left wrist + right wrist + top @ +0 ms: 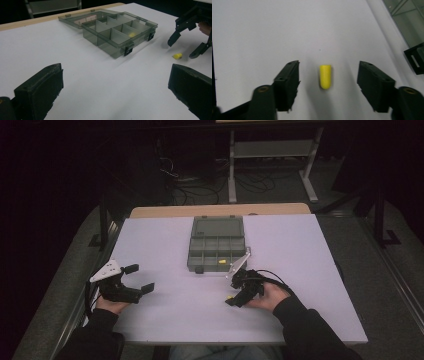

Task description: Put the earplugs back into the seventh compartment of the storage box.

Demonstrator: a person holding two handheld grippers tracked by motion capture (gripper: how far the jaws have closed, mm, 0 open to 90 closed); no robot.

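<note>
White tabletop, dark room behind w/ cables and a bench frame on the floor. Nearest: left gripper (141,278) at the near-left edge, jaws spread wide, nothing between them. Right gripper (328,83) near-right, angled down w/ jaws half open either side of a yellow earplug (325,76) lying flat on the table; pads not touching it yet. The plug sits just in front of the organiser box (216,245), apart from it. Farther back the box stands open, lid folded away, clear dividers; one more yellow piece (222,261) in a front compartment.

Handling, by guess: plug looks like foam, very light, soft, squashes easily, could roll or skid on the smooth top. Best to pinch across its middle, pads on the long sides, gentle squeeze, then lift straight.
</note>
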